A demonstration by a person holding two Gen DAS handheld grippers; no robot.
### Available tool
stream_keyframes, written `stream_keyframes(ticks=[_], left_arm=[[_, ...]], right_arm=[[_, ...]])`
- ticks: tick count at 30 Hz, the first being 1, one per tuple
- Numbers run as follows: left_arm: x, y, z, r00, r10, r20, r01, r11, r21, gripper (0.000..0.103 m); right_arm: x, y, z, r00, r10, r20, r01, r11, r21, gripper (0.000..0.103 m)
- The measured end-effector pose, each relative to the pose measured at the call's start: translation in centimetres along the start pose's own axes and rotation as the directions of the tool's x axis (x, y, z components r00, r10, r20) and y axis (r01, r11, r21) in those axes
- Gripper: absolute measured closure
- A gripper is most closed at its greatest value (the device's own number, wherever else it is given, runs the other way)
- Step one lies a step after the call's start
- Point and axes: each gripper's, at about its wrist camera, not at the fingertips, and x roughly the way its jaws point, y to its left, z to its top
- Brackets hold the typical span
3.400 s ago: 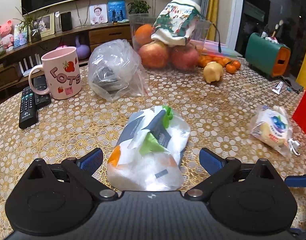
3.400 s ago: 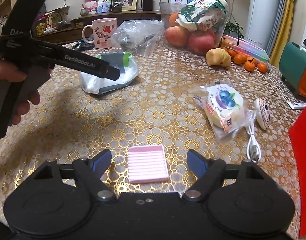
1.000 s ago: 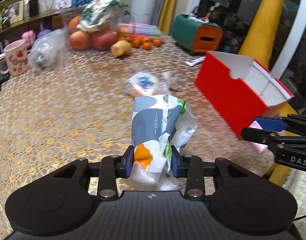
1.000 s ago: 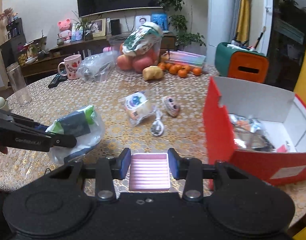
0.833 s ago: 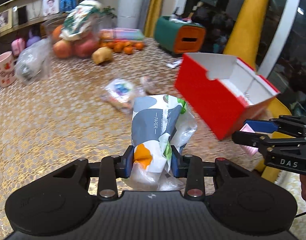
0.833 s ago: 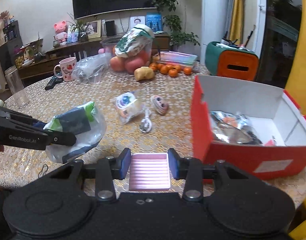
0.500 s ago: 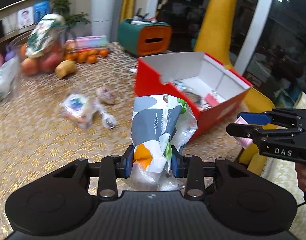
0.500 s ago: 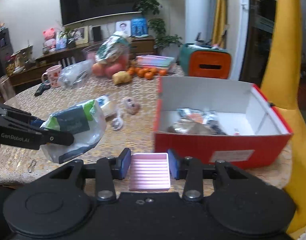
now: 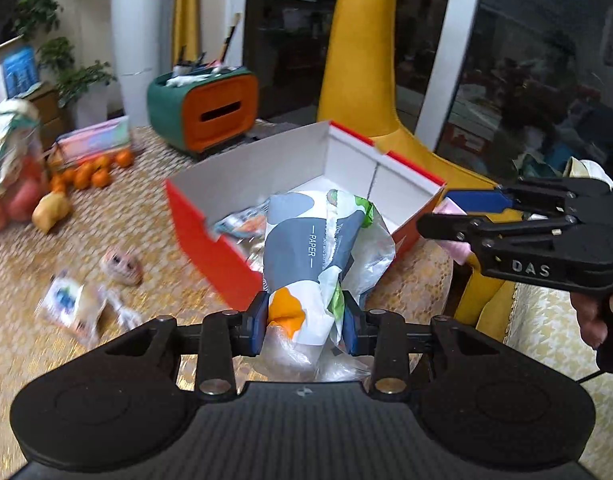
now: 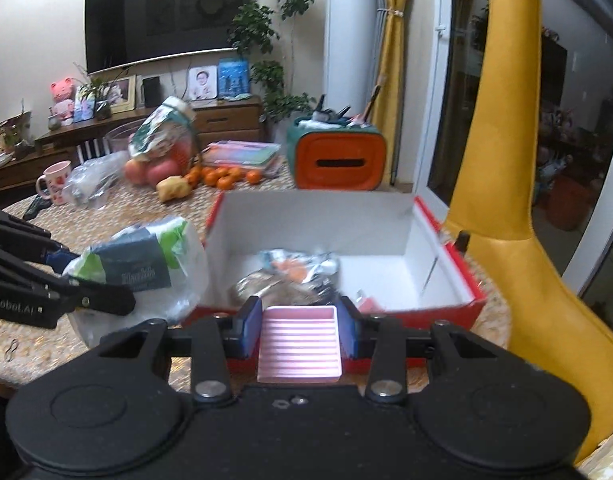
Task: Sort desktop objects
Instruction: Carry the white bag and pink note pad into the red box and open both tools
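Since a second ago both grippers have swung from over the open table toward the red box (image 10: 446, 308); in the left wrist view it then sat off to the right showing only its red outer wall, now it fills mid-frame with the white inside showing. Grips are unchanged.

Table (image 10: 118, 208): gold lace-pattern cloth, background motion-blurred in the left wrist view. Red box: open-topped cardboard, red outside, white inside, crinkly foil packets (image 10: 290, 276) on its floor.

Left gripper (image 9: 305, 322): jaws clamped on the tissue pack (image 9: 318, 248), a soft printed plastic wrap in grey, white, orange and green marked PAPER, with loose clear plastic around it. Its long axis runs forward from the jaws, far end pointing at the box, held in the air over the near wall.

Right gripper (image 10: 299, 330): jaws clamped on the pink notepad (image 10: 299, 344), flat, rectangular, ridged with horizontal lines, lying level, far edge toward the box's near wall.
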Motion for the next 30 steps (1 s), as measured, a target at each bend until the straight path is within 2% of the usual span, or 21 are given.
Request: stream_keyframes(ticks=[7, 15, 22, 30], left_arm=[[3.0, -0.9, 3.0, 1.0, 0.002, -0.007, -0.002, 0.999, 0.039, 0.068], [7.4, 0.5, 6.0, 0.998, 0.036, -0.044, -0.035, 0.999, 0.022, 0.068], [11.6, 1.2, 7.6, 0.993, 0.064, -0.099, -0.059, 0.997, 0.055, 0.068], [15.3, 2.4, 8.4, 0.983, 0.084, -0.161, -0.079, 0.996, 0.032, 0.068]], right_arm=[[2.5, -2.8, 1.6, 1.0, -0.021, 0.007, 0.021, 1.0, 0.024, 0.063], [7.0, -6.0, 2.6, 0.998, -0.044, -0.033, 0.047, 0.996, 0.074, 0.063], [11.1, -7.5, 2.7, 0.994, -0.044, -0.097, 0.052, 0.996, 0.079, 0.063], [14.7, -8.2, 2.4, 0.985, -0.044, -0.169, 0.059, 0.995, 0.081, 0.063]])
